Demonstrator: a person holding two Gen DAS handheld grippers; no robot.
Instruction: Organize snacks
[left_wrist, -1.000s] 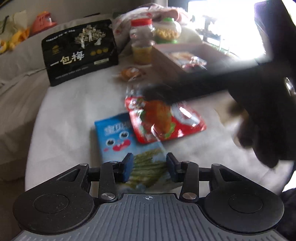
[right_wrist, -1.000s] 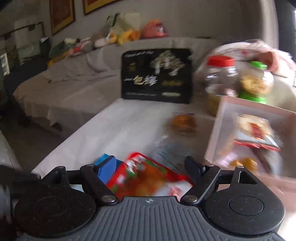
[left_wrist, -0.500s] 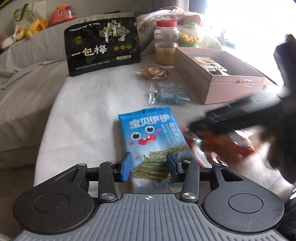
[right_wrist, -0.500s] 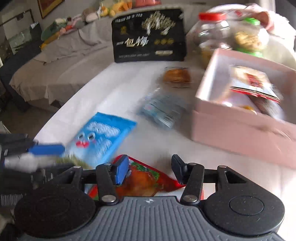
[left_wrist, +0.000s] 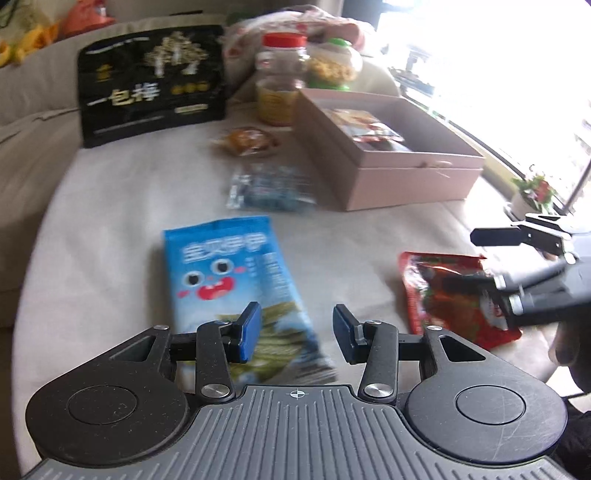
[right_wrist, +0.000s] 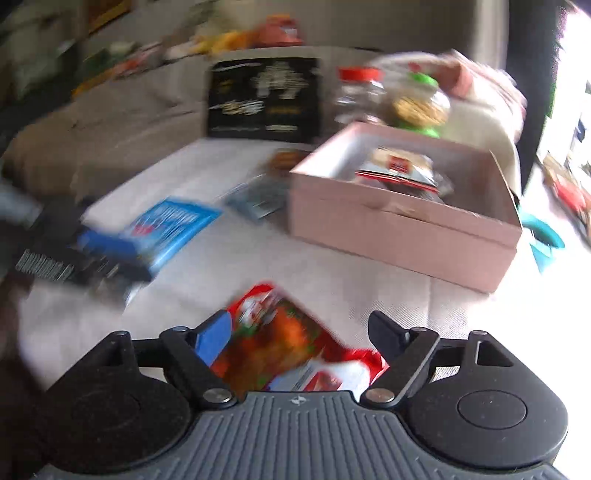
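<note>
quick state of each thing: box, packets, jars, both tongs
pink box: open, packets inside
blue packet: sealed, flat on table
red packet: flat, between right tongs' fingers
red-lid jar: capped, upright
green-lid jar: capped
left tongs: open
right tongs: open

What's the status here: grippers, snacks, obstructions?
Left hand-held gripper open over blue seaweed snack packet. Right hand-held gripper open around red snack packet. Pink cardboard box path unobstructed.

You are in a home living room: a grey fabric sofa runs along the far left, soft toys sit on its back, and a cloth-covered table stands by a bright window on the right.
</note>
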